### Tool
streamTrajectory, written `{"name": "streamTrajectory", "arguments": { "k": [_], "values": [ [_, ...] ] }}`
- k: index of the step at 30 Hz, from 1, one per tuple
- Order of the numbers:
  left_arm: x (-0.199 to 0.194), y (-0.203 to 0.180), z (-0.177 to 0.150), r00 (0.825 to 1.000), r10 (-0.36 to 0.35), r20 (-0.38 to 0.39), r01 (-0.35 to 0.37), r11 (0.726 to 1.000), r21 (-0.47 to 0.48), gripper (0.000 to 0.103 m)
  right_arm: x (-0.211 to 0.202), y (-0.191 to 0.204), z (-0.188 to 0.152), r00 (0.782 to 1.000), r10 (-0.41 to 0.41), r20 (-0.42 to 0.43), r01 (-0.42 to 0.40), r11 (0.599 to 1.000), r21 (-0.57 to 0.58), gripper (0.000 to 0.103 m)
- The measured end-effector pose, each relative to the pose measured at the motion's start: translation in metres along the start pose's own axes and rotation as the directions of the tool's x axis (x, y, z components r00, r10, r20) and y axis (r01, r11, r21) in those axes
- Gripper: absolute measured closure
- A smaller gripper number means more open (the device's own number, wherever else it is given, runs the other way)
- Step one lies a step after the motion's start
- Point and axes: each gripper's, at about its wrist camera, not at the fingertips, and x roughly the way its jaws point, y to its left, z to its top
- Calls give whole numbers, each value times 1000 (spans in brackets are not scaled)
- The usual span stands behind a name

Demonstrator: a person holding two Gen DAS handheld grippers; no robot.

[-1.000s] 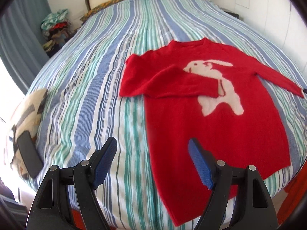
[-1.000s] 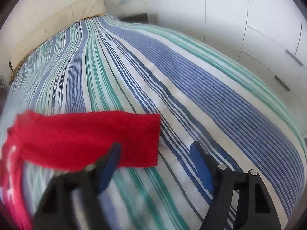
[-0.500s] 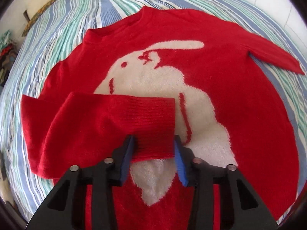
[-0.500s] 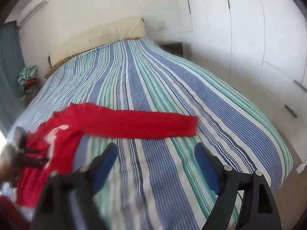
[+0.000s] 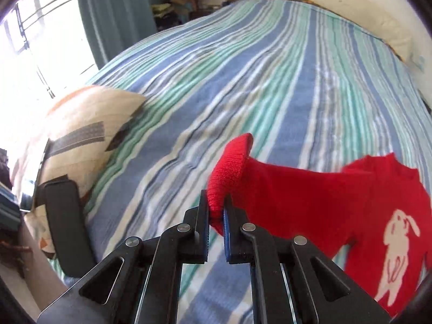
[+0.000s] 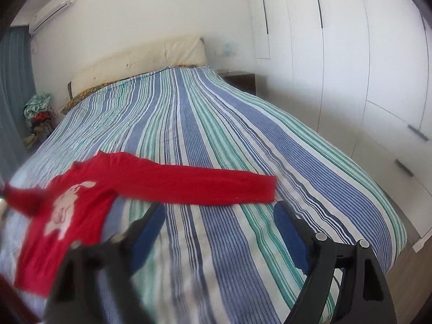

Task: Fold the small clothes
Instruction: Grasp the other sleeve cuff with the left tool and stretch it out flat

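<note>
Bed: striped blue, green and white cover (image 6: 216,140) fills both views, with a pale headboard (image 6: 140,56) and white wardrobe doors (image 6: 351,54) at the back.
Left gripper (image 5: 216,216): jaws clenched on the ribbed cuff (image 5: 229,167) of one sleeve, which stands up above the bed.
Right gripper (image 6: 221,232): jaws wide apart, grasping nothing, hovering over the bed just short of the other sleeve's cuff (image 6: 266,189).
Red sweater (image 6: 81,197): lies face up near the foot of the bed, white rabbit motif (image 5: 397,251) showing; one sleeve (image 6: 194,186) is stretched flat across the stripes, the other is lifted by the left gripper.
Beside the bed: a patterned cushion (image 5: 81,129) with a dark flat object (image 5: 64,224) on it, near the left gripper.
Far corner: a heap of clothes (image 6: 39,110) next to the curtain (image 5: 116,13).
Step in hand: probably carrying the held sleeve across the chest.
Doing it well: keep the cuff pinched, lift only enough to clear the body, lay the sleeve straight across the rabbit, and release once it lies flat without a twist.
</note>
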Motion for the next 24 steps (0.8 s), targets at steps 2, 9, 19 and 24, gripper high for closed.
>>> {"name": "streamTrajectory", "arguments": {
  "k": [2,9,19,24],
  "values": [
    [21,25,-7,994,107,-25,-107,994,-12,97,2,0,0,1000,-2,-6,2,1000,4,21],
    [50,47,-36,972,227,-56,-225,973,44,97,9,6,0,1000,-14,-25,14,1000,-14,21],
    [94,59,-59,962,240,-133,-239,971,20,97,14,16,-2,998,-51,-39,49,997,-63,21],
    [104,64,-61,960,246,-136,-246,969,19,97,15,13,-1,997,-61,-45,59,997,-49,21]
  ]
}}
